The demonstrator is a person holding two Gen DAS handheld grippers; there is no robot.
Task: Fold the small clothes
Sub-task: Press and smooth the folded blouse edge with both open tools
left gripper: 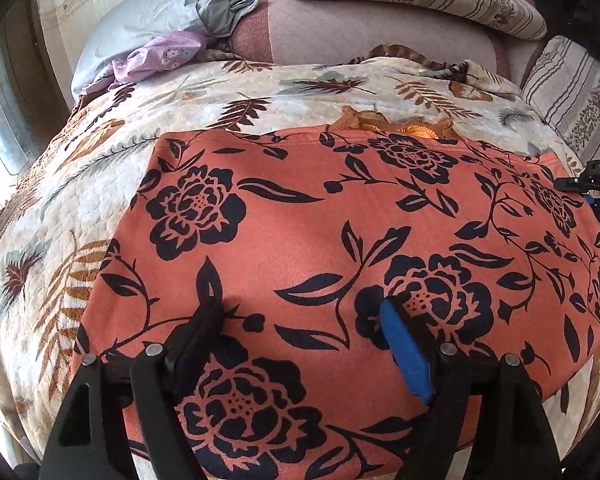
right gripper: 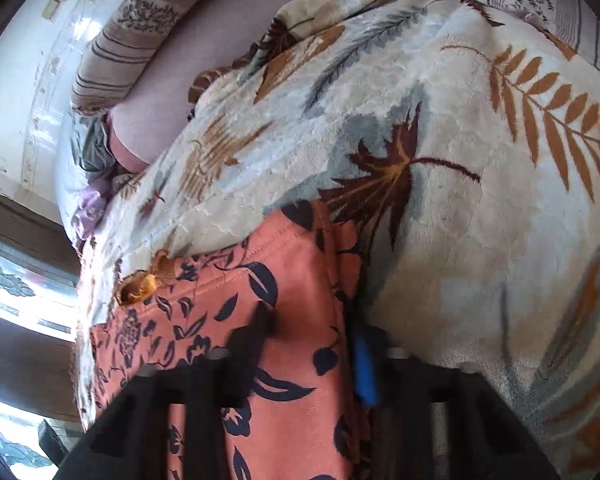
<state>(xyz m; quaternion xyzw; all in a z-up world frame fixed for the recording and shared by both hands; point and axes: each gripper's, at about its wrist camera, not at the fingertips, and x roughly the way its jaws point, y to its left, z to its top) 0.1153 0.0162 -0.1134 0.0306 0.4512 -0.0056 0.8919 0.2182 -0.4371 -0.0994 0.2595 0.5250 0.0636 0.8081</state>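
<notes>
Lying flat on the bed's leaf-print blanket (left gripper: 220,92), the garment (left gripper: 320,208) spreads ahead of and under both tools. The left tool (left gripper: 304,316) hovers wide over its near middle, pinching nothing. The right tool (right gripper: 312,344) sits at the garment's right edge (right gripper: 340,264), nearer to a fold line; its jaws straddle the hem, blurred, so I cannot tell if they grip. The cloth is orange-red with black flowers, smooth, with a frilled orange trim (left gripper: 396,122) at the far edge.

An orange garment (left gripper: 308,216) with black flowers lies flat, apparently folded, on the bed.
</notes>
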